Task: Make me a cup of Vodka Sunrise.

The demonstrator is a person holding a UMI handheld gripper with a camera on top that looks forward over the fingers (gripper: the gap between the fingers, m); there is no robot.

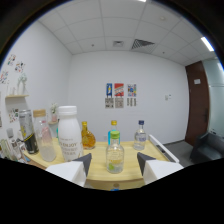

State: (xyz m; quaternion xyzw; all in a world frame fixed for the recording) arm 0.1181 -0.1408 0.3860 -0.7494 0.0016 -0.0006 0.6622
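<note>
Several bottles stand on a wooden table (131, 172). A small clear bottle with a green cap and a yellow-green label (115, 152) stands just ahead of my gripper (114, 163), between its two white fingers (79, 169) with a gap at each side. The fingers are open. Behind it are a blue-capped bottle with a yellow top (113, 131), a clear bottle with a dark blue cap (140, 135), and a round amber bottle (88, 136). A large white bottle (69, 132) stands beyond the left finger.
A dark can (28, 132) and a clear bottle (46, 141) stand at the table's left end beside a shelf (15, 102). Posters (120, 95) hang on the far wall. A brown door (196, 102) is off to the right.
</note>
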